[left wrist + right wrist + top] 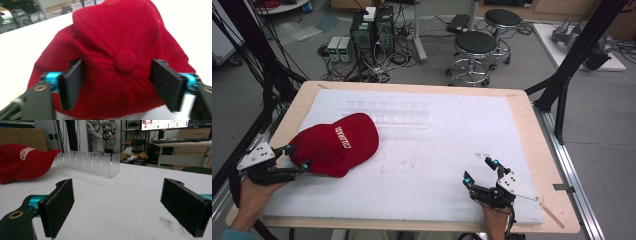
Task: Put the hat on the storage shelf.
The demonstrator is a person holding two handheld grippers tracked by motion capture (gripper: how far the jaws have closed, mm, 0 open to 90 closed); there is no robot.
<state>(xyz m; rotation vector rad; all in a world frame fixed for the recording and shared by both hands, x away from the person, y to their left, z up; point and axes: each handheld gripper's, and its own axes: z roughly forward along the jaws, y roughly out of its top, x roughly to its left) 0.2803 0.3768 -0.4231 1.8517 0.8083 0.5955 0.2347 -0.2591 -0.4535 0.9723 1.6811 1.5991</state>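
L hand (252,192) enters at table's near-left corner; left gripper (297,157) lies level, jaws apart astride the red cap's (336,144) crown, pads not pressing. Cap rests on white mat (437,165), left side. Right gripper (477,172) released, hovering near-right, empty.

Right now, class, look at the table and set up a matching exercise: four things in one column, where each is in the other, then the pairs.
Things:
1. red cap
2. clear acrylic rack
3. left gripper
4. right gripper

Places:
A. near edge of the white board, right side, nothing between its jaws
B. far part of the board, just beyond the cap
C. left side of the board, white lettering showing
D. at the cap's crown, jaws either side of its top button

Pairs: 1-C, 2-B, 3-D, 4-A
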